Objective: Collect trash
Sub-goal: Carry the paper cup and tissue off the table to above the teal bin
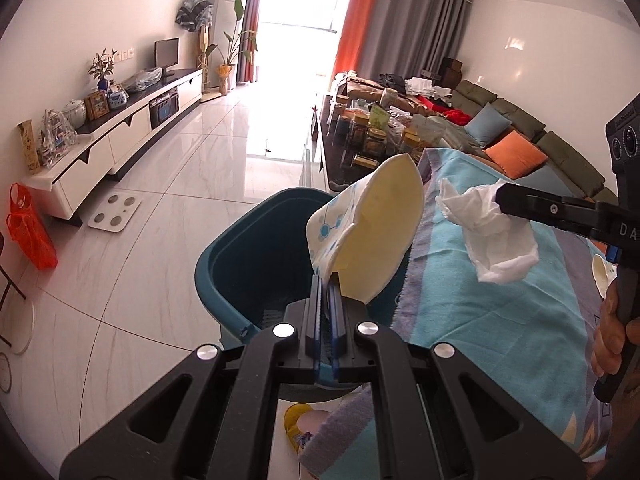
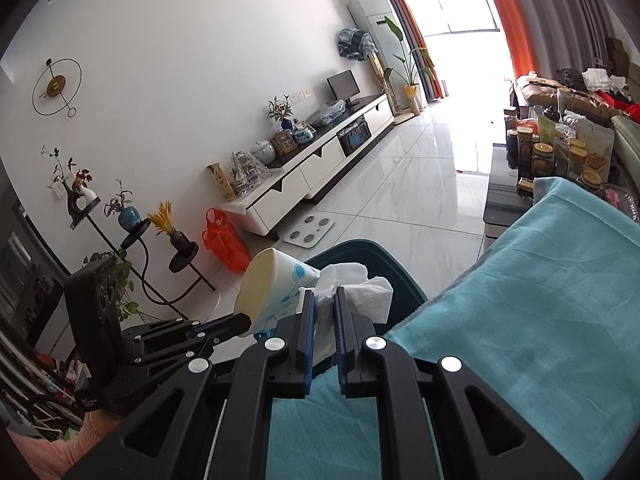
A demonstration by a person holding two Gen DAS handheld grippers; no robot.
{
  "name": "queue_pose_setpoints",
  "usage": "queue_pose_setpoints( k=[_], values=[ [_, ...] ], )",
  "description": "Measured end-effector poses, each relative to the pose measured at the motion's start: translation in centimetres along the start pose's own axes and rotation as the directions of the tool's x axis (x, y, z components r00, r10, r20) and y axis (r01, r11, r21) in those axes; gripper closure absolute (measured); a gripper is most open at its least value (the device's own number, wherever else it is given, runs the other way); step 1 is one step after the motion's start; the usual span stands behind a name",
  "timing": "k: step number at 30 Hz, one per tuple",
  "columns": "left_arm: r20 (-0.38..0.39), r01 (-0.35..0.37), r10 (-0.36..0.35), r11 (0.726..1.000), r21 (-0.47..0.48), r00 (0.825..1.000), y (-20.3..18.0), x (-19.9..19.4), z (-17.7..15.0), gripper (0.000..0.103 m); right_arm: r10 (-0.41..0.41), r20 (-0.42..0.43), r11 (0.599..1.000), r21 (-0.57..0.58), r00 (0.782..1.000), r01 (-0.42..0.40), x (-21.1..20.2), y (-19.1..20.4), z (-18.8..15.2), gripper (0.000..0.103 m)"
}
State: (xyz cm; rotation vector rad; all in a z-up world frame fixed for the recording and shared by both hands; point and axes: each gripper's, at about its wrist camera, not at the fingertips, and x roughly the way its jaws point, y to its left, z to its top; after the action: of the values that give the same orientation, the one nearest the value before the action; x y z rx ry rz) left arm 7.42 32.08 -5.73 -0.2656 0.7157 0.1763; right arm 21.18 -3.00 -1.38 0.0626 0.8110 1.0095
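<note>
Between my left fingers (image 1: pixel 328 280) sits a crushed paper cup (image 1: pixel 372 236), my right fingers (image 2: pixel 323 300) pinch a tissue (image 2: pixel 352 292), both seemingly above the teal bin (image 1: pixel 248 256).

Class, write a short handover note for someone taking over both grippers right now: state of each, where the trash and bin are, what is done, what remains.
Left gripper: shut on the paper cup, held over the teal bin.
Right gripper: shut on the crumpled tissue, near the bin's edge beside the cloth-covered table.
Done: both pieces picked up.
Left: release both into the bin; another piece may lie at the table's far right edge, so check.
</note>
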Motion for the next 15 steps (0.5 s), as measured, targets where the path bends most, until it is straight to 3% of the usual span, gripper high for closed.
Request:
queue_pose_setpoints(
  k=[15],
  values=[
    [-0.058, -0.05, 0.048, 0.998, -0.037, 0.997, 1.1, 4.2, 0.7, 0.099, -0.02, -0.112, 1.0, 0.02, 0.993, 0.023, 6.7, -0.1, 0.7, 0.094]
  ],
)
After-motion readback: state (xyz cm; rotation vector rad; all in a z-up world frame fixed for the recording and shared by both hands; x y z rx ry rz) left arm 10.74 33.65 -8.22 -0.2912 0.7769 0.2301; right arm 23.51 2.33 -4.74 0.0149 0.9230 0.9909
